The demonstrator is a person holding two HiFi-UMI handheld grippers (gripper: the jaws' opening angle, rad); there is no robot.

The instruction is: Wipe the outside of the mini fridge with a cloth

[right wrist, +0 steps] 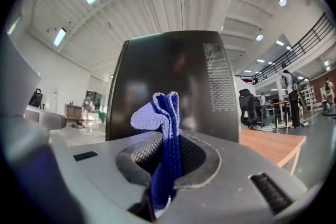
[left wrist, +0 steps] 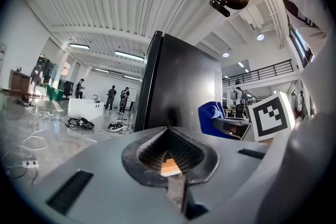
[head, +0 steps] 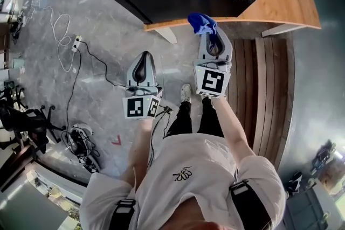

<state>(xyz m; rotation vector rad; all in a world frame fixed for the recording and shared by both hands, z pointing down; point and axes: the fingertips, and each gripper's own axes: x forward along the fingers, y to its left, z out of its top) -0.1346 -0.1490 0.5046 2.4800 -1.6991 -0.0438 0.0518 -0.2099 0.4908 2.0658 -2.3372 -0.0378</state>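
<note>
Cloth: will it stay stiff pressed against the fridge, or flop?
Probably floppy: the cloth folds over above the right hand-held gripper's shut jaws. Likely light; its knit texture may drag on the glossy fridge.

Head view is taken from above, facing steeply down. Both gripper views are aimed forward, close to the mini fridge (left wrist: 178, 86), shared by all three.
</note>
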